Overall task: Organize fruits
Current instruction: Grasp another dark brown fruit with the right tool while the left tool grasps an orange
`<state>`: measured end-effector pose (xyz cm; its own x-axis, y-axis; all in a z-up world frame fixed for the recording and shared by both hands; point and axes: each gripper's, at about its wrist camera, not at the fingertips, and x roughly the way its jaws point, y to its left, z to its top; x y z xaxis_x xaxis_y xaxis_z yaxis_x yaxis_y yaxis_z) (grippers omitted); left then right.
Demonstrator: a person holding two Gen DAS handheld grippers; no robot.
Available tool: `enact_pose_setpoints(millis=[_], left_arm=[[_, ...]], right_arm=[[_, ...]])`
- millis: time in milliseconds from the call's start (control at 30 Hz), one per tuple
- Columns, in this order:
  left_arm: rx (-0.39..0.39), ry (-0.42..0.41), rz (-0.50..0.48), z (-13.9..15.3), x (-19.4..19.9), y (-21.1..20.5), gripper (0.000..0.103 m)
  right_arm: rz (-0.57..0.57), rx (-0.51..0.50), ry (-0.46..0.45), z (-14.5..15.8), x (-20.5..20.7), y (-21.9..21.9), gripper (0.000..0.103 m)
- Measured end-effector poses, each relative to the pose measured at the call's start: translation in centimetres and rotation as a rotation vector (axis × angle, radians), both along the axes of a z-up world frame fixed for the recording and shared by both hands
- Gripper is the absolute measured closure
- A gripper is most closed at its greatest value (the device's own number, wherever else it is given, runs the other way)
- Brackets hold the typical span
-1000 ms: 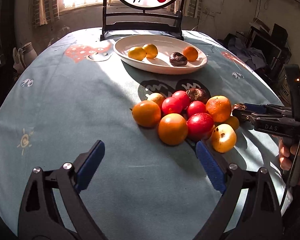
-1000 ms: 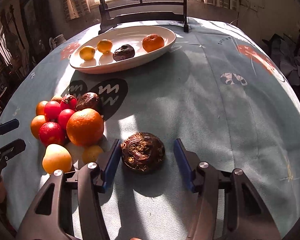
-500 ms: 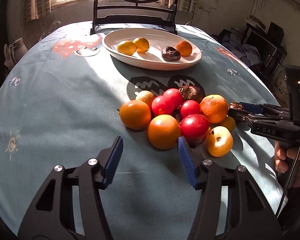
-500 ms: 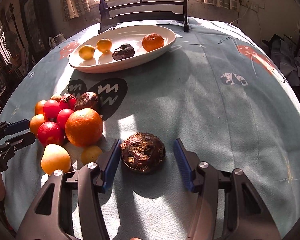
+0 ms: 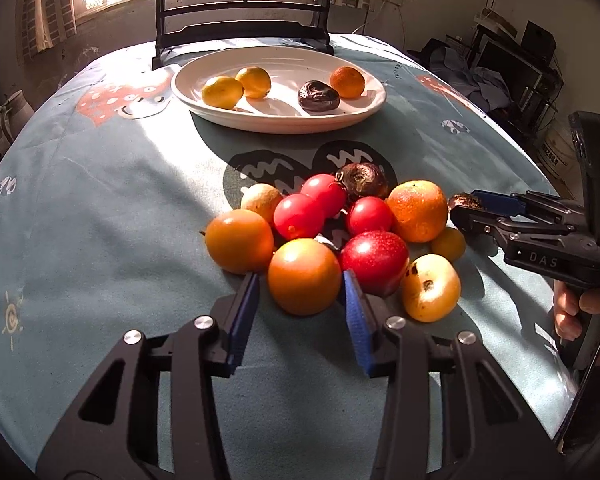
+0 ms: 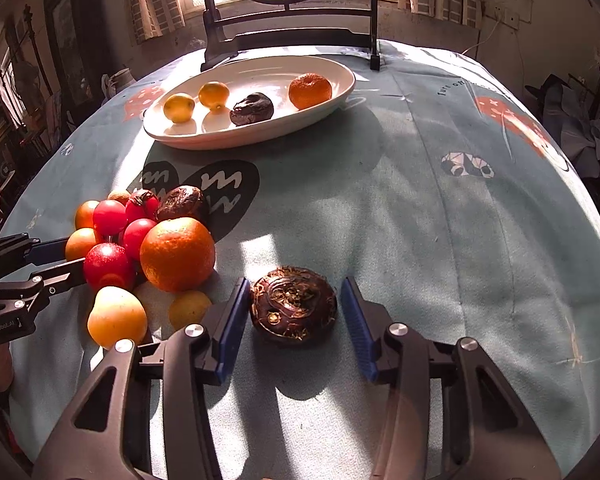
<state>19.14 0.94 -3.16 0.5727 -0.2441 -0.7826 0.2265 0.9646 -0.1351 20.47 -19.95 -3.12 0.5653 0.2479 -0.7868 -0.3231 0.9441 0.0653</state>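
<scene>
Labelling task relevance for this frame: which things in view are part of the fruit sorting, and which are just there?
Job:
left tongs around an orange fruit
right tongs around a dark brown fruit
fruit pile
white plate, four fruits in it

Just there:
framed round panel on a black stand
patterned tablecloth

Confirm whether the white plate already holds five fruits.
No, the white plate holds only four: two yellow fruits, a dark fruit and a small orange.
</scene>
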Motion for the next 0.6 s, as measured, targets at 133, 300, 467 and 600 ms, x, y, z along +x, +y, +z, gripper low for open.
enact_pose_setpoints(millis=[133, 300, 467, 600], left_arm=[[0.013, 0.017, -0.010, -0.4, 1.3, -0.6, 0.060], [0.035, 0.015, -0.010, -0.6, 1.3, -1.2, 0.063], [-0.002, 0.013, 0.025, -0.4, 0.3, -0.3, 0.063], [-0.007, 0.010, 0.033, -0.3, -0.4, 0.1, 0.063]], right_arm=[[0.001, 0.004, 0.002, 0.0, 0.0, -0.1, 0.055], [0.005, 0.004, 0.013, -0.1, 0.1, -0.1, 0.055], [0.005, -0.002, 0.019, -0.2, 0.2, 0.0, 0.053], [0.007, -0.009, 0.021, -0.3, 0.2, 0.1, 0.052]])
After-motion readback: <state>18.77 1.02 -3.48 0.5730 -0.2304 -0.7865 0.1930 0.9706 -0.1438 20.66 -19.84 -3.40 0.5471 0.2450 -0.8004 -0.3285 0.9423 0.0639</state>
